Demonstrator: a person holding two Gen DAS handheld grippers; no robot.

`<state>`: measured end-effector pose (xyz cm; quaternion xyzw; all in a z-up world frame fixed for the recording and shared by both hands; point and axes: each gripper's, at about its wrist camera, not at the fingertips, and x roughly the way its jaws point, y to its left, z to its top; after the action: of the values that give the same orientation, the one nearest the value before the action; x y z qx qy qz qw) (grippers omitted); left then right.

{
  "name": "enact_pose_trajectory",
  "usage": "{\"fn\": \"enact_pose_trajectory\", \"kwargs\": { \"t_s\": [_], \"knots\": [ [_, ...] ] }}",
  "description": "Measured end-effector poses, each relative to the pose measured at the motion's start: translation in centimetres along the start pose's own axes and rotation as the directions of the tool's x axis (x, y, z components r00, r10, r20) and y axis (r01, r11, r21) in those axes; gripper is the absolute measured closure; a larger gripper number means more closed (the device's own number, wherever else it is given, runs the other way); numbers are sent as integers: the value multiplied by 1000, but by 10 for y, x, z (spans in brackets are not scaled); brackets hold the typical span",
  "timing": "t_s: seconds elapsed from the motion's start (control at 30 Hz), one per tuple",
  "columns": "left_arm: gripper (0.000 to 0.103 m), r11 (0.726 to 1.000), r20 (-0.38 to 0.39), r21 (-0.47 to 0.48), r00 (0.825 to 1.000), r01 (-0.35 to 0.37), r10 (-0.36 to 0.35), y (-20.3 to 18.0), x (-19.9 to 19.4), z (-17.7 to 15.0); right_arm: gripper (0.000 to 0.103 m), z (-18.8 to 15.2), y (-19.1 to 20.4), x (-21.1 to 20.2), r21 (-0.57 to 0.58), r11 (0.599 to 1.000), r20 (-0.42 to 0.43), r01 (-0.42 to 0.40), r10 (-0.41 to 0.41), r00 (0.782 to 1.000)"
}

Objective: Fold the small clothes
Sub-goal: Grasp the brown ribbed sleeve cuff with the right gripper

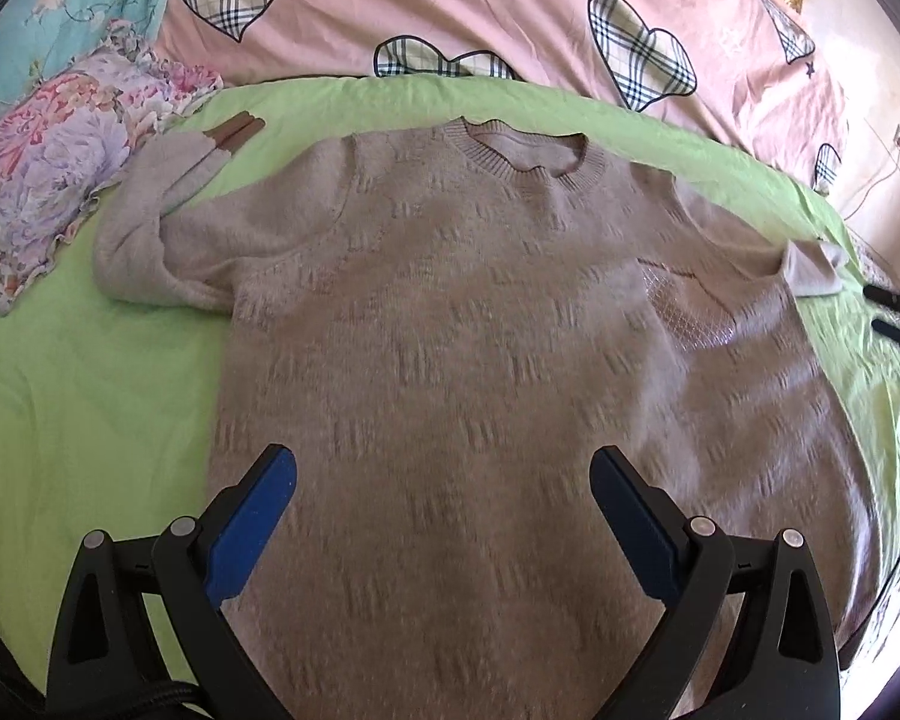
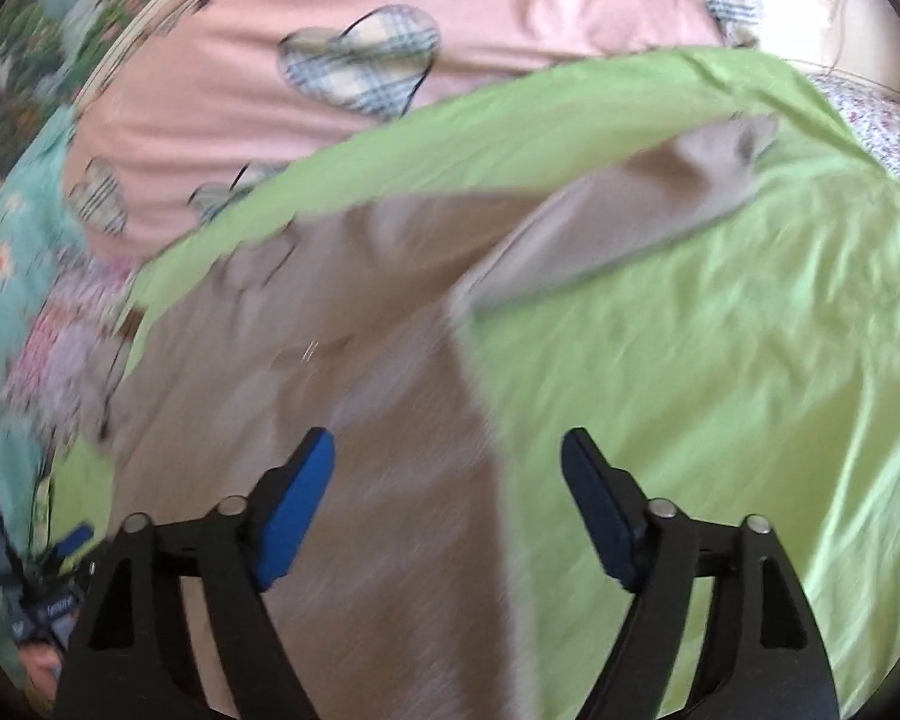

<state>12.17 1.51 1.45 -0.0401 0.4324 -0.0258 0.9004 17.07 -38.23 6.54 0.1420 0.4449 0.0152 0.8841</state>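
In the left wrist view, a beige knitted sweater with a ribbed round collar (image 1: 450,312) lies flat, front up, on a light green bedsheet (image 1: 90,372), its collar at the far side and its hem near the camera. The sleeve on the left (image 1: 150,228) is bent back on itself, with its brown-banded cuff (image 1: 234,129) resting on the sheet near the left shoulder. The sleeve on the right (image 1: 810,267) runs out toward the right edge. The left gripper (image 1: 444,516) hangs above the lower body of the sweater, its blue-padded tongs spread wide with nothing between them. Beyond the sheet lie a pink cover with plaid hearts (image 1: 510,12) and a crumpled floral cloth (image 1: 48,168) at far left.

The right wrist view is heavily blurred. The right gripper (image 2: 450,510) is also spread and empty, poised over the right side seam of the sweater (image 2: 306,330), where knit meets green sheet (image 2: 720,360). The right sleeve (image 2: 648,192) stretches away to the far right, roughly straight.

The step in hand looks like the first side fold. To do it well, the bent left sleeve probably needs straightening or laying across the chest first, so that it does not bunch inside the fold. Each gripper should pinch one layer pair at the side edge, one near the shoulder and one near the hem, and carry both inward together, keeping the fold line parallel to the seam. The knit is soft and may sag between the two grips.
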Motion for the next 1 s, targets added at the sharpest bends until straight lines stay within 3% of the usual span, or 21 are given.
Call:
{"fn": "enact_pose_trajectory", "kwargs": {
  "t_s": [0.27, 0.53, 0.7, 0.8, 0.9, 0.97, 1.0],
  "knots": [
    [4, 1000, -70, -3, 997, -22, 22, -4, 26, 12, 38, 114, -72, 47, 128, 986, 54, 106, -114, 992],
    [4, 1000, -135, -13, 990, -29, 27, -10, 49, 13, 38, 189, -109, 117, 169, 967, 26, 192, -199, 980],
    [4, 999, -147, -10, 988, -45, 43, -11, 62, 17, 38, 209, -153, 158, 217, 929, -70, 300, -292, 954],
    [4, 998, -169, -21, 985, -51, 47, -9, 72, 21, 39, 206, -169, 182, 158, 883, -155, 441, -419, 895],
    [4, 998, -168, -34, 985, -46, 39, -9, 76, 24, 39, 203, -176, 185, 174, 883, -149, 435, -413, 898],
    [4, 999, -174, -38, 984, -38, 31, -10, 79, 25, 54, 204, -172, 186, 145, 879, -144, 455, -436, 888],
    [4, 999, -176, -42, 984, -31, 23, -11, 80, 25, 71, 204, -170, 186, 135, 877, -137, 462, -445, 885]
  ]
}}
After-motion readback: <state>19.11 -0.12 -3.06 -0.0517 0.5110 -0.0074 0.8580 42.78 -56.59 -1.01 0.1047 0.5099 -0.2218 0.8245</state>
